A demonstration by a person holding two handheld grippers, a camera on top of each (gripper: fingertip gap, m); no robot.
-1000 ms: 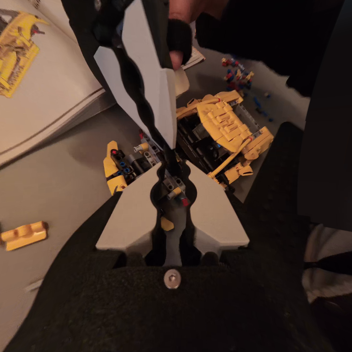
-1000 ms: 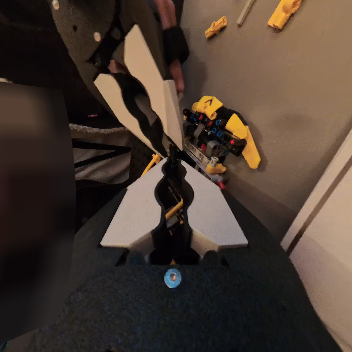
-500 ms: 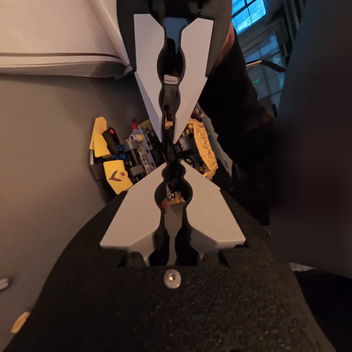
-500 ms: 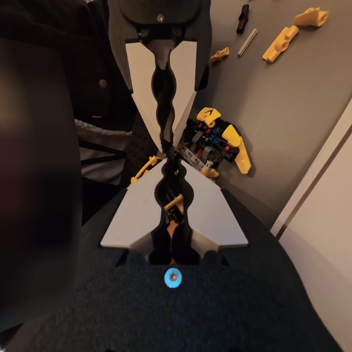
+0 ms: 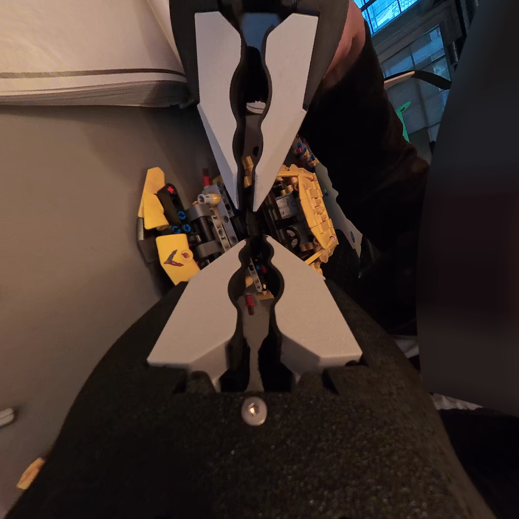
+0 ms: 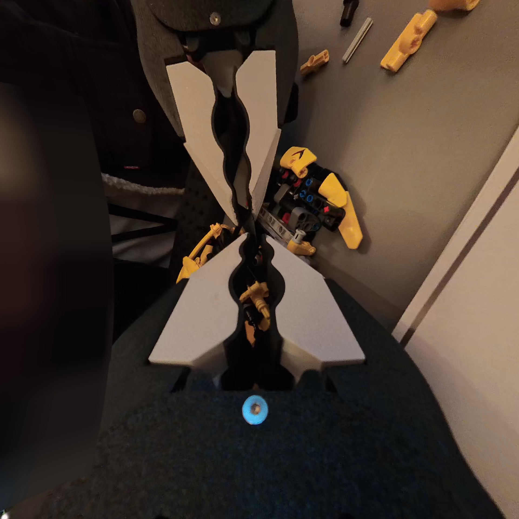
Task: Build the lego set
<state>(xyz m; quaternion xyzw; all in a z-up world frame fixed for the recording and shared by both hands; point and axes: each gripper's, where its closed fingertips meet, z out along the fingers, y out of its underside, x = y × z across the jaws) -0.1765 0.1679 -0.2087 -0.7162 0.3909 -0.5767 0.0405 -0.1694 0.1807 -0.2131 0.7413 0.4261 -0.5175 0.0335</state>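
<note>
The yellow and black lego car model (image 5: 314, 207) rests on the grey table (image 5: 70, 224), held between my two grippers, which face each other tip to tip. My left gripper (image 5: 255, 240) is shut on the model's dark middle frame; a grey beam and a red pin show between its fingers. My right gripper (image 5: 246, 208) comes in from the top of the left wrist view, shut on the same frame. In the right wrist view my right gripper (image 6: 254, 237) grips the model (image 6: 309, 196), a yellow connector shows between its fingers, and the left gripper (image 6: 243, 217) meets it from above.
The open instruction booklet (image 5: 84, 56) lies behind the model and shows at the right of the right wrist view (image 6: 477, 252). Loose yellow parts (image 6: 404, 42), a grey axle (image 6: 356, 39) and a black pin (image 6: 348, 11) lie on the table. A person's dark clothing fills one side. Less than 4 cm separates the two grippers' tips.
Over the last second both grippers swung round to face each other tip to tip across the model. In the last half second they barely moved.
</note>
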